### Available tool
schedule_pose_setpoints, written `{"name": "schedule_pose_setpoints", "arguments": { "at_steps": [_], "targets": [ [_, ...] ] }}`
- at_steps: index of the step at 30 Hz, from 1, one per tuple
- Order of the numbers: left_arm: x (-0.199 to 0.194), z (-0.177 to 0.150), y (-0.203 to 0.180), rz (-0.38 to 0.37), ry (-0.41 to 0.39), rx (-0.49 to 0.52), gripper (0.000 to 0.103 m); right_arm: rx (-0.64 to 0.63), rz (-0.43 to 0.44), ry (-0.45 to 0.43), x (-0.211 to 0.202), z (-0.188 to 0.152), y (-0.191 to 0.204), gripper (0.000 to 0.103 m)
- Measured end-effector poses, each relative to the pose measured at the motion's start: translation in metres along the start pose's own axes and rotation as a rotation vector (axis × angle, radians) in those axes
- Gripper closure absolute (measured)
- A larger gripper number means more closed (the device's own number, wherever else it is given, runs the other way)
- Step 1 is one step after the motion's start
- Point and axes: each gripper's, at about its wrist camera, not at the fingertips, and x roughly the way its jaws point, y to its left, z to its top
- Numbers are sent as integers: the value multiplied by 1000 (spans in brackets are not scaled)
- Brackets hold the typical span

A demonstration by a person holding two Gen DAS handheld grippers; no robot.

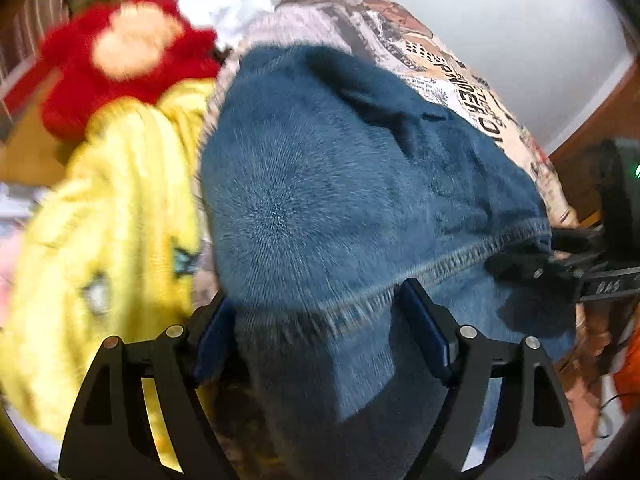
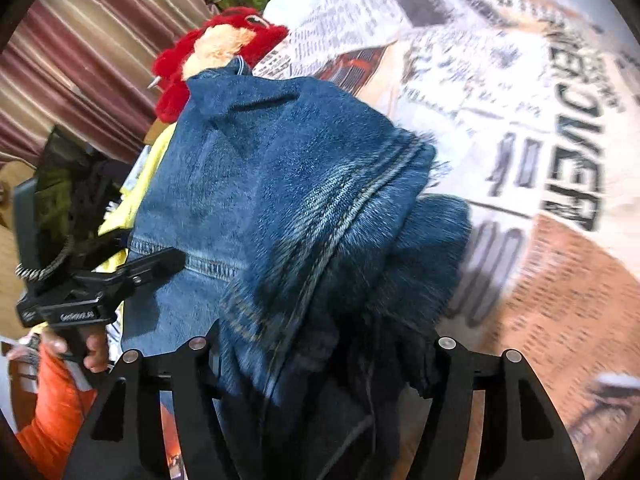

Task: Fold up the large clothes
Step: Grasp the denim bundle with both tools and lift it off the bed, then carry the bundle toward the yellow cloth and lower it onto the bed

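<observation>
A blue denim garment (image 1: 340, 184) lies bunched over a newspaper-print sheet (image 1: 404, 40). My left gripper (image 1: 316, 312) has its blue pads spread wide, with denim between and over them. In the right wrist view the same denim (image 2: 288, 184) is heaped in front of my right gripper (image 2: 320, 344), whose fingertips are buried under the cloth. The left gripper also shows in the right wrist view (image 2: 156, 264), its finger lying on a stitched denim hem. The right gripper shows at the right edge of the left wrist view (image 1: 524, 264), touching the denim's edge.
A red plush toy (image 1: 120, 60) and a yellow garment (image 1: 116, 208) lie left of the denim. Striped curtains (image 2: 80, 52) hang at the left. An orange sleeve (image 2: 56, 412) holds the left gripper. The printed sheet (image 2: 520, 120) spreads to the right.
</observation>
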Motion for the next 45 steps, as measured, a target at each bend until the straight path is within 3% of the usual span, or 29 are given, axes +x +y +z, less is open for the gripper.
{"name": "schedule_pose_setpoints", "arguments": {
  "at_steps": [4, 9, 14, 17, 19, 26, 33, 39, 45],
  "targets": [
    [-28, -14, -10, 48, -41, 51, 22, 3, -34, -27, -21, -9, 2, 33],
    [-38, -43, -16, 119, -16, 74, 22, -33, -110, -44, -44, -41, -3, 27],
    [-51, -71, -12, 109, -24, -12, 21, -50, -149, -74, -70, -78, 3, 27],
    [-69, -75, -16, 143, -57, -46, 22, -71, -160, -130, -94, -94, 14, 27],
    [-91, -76, -22, 148, -112, -54, 22, -83, -159, -197, -116, -100, 26, 27],
    [-206, -72, -74, 146, -419, -11, 22, -125, -97, -497, -215, -119, 78, 27],
    [-307, -98, -134, 134, -723, 67, 22, -199, -61, -788, -303, -166, 134, 27],
    [-350, -132, -167, 171, -887, 112, 22, -231, -64, -950, -342, -210, 168, 27],
    [-363, -161, -183, 212, -957, 127, 21, -228, -76, -995, -346, -241, 184, 27]
  ]
}}
